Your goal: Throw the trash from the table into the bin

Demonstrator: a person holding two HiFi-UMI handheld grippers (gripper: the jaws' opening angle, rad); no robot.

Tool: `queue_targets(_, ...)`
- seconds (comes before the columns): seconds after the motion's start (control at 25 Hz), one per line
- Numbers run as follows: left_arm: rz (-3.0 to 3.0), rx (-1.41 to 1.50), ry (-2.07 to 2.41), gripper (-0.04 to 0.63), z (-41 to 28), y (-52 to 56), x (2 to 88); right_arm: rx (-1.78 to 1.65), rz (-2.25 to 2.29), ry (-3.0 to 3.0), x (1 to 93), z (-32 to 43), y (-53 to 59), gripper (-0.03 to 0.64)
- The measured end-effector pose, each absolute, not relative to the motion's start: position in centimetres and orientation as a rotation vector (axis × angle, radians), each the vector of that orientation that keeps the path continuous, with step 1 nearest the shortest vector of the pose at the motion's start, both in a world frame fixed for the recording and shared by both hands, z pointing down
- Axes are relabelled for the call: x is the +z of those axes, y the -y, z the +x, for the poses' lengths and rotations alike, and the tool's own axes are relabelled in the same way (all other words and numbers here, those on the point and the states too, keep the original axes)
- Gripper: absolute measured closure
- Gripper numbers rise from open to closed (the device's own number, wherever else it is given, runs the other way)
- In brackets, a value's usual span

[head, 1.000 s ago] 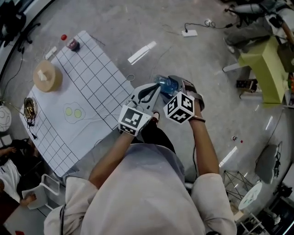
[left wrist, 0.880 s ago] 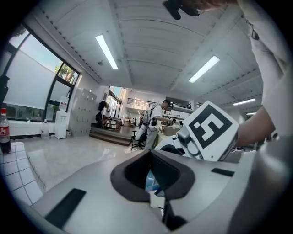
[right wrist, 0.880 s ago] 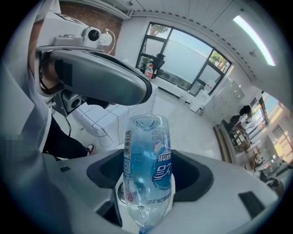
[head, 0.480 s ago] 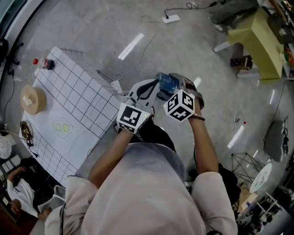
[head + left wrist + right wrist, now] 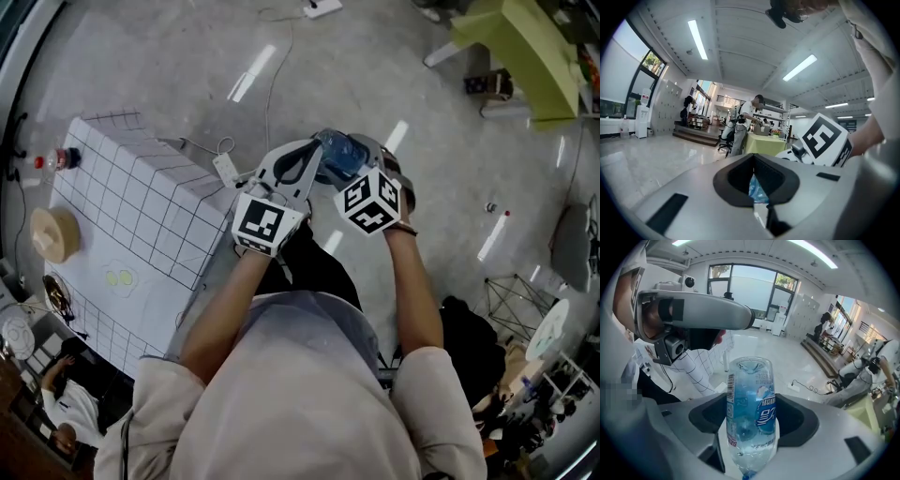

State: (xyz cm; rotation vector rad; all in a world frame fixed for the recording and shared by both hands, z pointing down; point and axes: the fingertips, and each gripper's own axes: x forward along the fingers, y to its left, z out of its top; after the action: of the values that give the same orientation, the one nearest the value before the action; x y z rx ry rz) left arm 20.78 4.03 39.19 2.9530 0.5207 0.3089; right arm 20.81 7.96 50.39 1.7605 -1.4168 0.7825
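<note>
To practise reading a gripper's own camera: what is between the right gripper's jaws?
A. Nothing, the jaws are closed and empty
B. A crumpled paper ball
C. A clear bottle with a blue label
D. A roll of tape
C: in the right gripper view the bottle, clear plastic with a blue label, stands clamped between the two jaws of the right gripper.

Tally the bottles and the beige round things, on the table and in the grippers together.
Bottles: 2, the blue-labelled bottle in the right gripper and the red-capped bottle on the table
Beige round thing: 1, on the table
Total: 3
</note>
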Motion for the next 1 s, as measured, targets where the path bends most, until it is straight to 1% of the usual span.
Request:
queue_targets(0.56,2.923,0.424,-0.642,0.589,23.7,-6.4,49.5,0.942,1.846,1.375,61.8,22.9,-10.6,0.313)
queue_targets(1.0,2.894,0.530,-0.662,0.589,25.9,-7.3,59.4,1.039,1.873,1.364,71.4,24.3,-11.7,0.313)
